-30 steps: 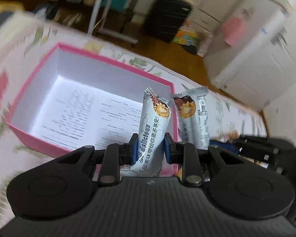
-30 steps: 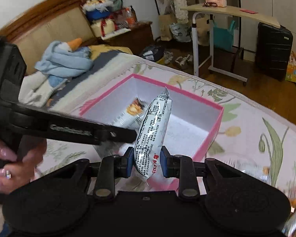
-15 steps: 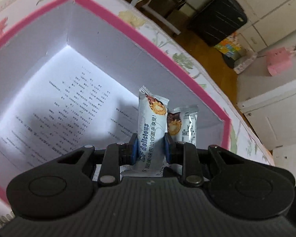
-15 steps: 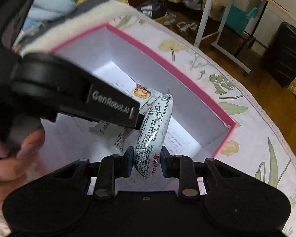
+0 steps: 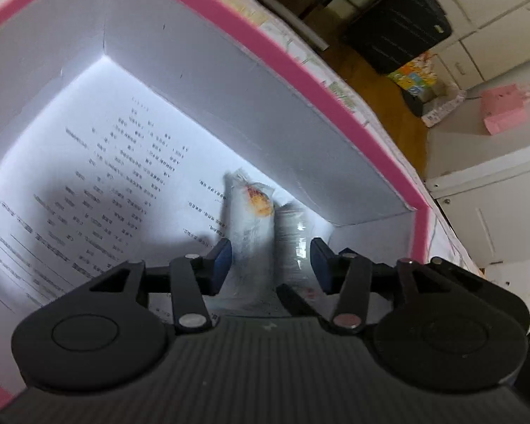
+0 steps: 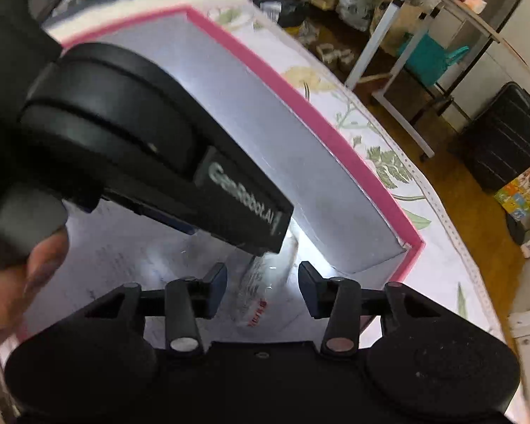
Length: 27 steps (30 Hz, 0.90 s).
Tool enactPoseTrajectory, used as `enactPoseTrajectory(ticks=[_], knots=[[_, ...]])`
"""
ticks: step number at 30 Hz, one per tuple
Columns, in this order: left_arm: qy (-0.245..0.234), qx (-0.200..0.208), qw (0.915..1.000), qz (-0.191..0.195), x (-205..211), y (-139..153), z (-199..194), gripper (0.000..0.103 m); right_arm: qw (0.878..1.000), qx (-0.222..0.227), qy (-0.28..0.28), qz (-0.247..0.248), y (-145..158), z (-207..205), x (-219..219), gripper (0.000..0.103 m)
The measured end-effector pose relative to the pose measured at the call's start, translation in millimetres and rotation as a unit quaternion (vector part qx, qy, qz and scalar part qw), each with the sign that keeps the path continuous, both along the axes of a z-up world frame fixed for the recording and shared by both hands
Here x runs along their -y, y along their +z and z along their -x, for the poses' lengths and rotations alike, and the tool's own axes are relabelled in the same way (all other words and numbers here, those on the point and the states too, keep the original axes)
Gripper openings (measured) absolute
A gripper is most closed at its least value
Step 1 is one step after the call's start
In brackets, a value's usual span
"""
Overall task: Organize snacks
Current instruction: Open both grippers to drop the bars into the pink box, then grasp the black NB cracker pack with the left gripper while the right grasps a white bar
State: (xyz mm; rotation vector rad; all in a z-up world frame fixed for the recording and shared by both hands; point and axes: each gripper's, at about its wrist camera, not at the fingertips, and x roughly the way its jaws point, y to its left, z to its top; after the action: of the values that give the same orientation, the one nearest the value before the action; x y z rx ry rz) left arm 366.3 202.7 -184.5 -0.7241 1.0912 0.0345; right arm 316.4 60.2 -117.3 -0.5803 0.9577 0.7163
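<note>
The left tool (image 5: 271,265) now stands wide open, both blue pads clear of the bar (image 5: 249,226) it was clamping half a second ago. That bar lies between the jaws, nearer the left pad, its printed end pointing to 12 o'clock, and seems to rest on the box (image 5: 300,81) floor, a white sheet of fine print. Just beside it at 3 o'clock is a second, silvery bar (image 5: 293,240), blurred in this view.

The right tool (image 6: 263,284) has let go as well: its jaws are spread, and the second bar (red print at its near end) sits loose between them, no longer pinched. The left tool's black body crosses this view from 9 o'clock toward the centre and hides the bar's far end. A hand (image 6: 24,282) shows at 8 o'clock.

Both bars are thus inside the pink-rimmed box, near its right-hand corner, side by side. Whether they touch cannot be told. The box sits on a floral bed cover (image 6: 388,162).

So the drop seems done for this pair. Both tools are free, and the next move is likely to lift out of the box without snagging the wrappers.
</note>
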Motion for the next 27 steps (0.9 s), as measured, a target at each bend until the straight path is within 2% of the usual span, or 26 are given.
enactPoseTrajectory(ticks=[6, 10, 15, 20, 23, 27], knots=[[-0.045, 0.049, 0.9964, -0.052, 5.9, 39.7, 27.5, 0.050, 0.995, 0.004, -0.021, -0.096, 50.1, 46.1, 53.1, 0.051], [-0.094, 0.093, 0.9861, -0.100, 18.4, 75.9, 54.7, 0.050, 0.990, -0.003, -0.048, -0.134, 88.2, 75.6, 97.8, 0.051], [-0.144, 0.116, 0.9750, -0.124, 36.9, 113.1, 93.4, 0.050, 0.980, -0.034, -0.095, -0.170, 129.7, 103.1, 152.3, 0.052], [-0.206, 0.149, 0.9573, -0.138, 67.8, 151.0, 122.6, 0.050, 0.979, -0.015, -0.101, -0.174, 151.4, 128.7, 193.4, 0.052], [-0.240, 0.173, 0.9434, -0.151, 89.1, 170.5, 136.8, 0.050, 0.980, -0.005, -0.098, -0.175, 153.5, 127.3, 209.4, 0.055], [-0.284, 0.186, 0.9287, -0.149, 122.2, 182.8, 149.7, 0.050, 0.980, 0.015, -0.090, -0.176, 158.0, 142.7, 231.8, 0.056]])
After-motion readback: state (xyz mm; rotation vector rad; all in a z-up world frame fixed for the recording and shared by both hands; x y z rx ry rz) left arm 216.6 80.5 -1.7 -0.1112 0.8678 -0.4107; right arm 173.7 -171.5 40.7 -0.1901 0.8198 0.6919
